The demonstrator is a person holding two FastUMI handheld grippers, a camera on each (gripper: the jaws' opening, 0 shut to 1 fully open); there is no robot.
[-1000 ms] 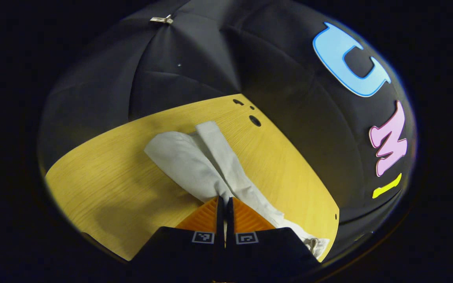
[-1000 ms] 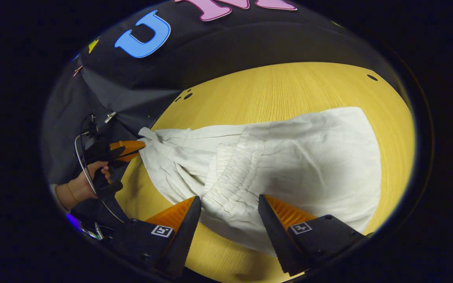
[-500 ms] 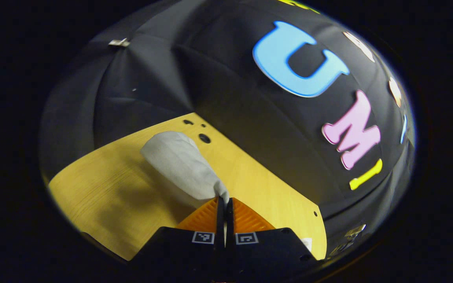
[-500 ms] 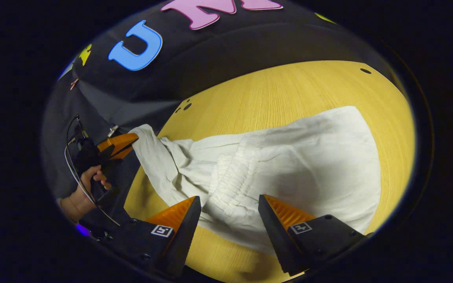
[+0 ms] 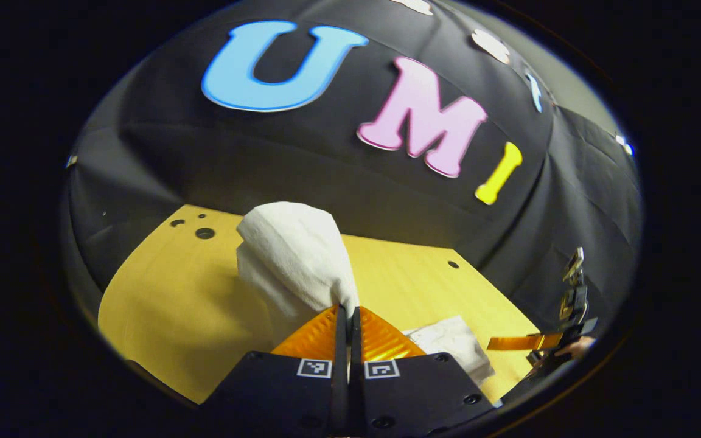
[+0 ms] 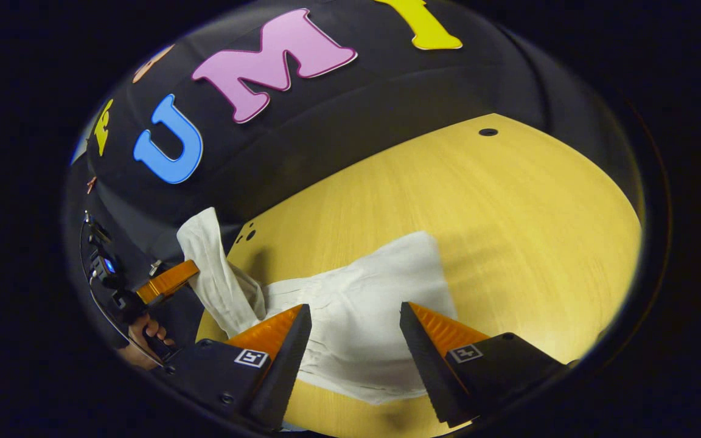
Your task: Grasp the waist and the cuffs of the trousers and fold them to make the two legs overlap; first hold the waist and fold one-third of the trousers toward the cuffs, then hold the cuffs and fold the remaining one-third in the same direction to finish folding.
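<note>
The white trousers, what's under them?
Under the trousers is the yellow wooden table. The left claw lifts one end, so that part hangs over the tabletop. Whatever lies beneath the flat part is covered by cloth.

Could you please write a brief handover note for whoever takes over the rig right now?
Left gripper: shut on the trousers' cuff end, lifted above the wooden table.
Right gripper: open, hovering over the folded part that lies on the table, not gripping.
Done: cloth looks doubled up already.
Left: carry the cuff end over the folded part, lay it down, release.
</note>
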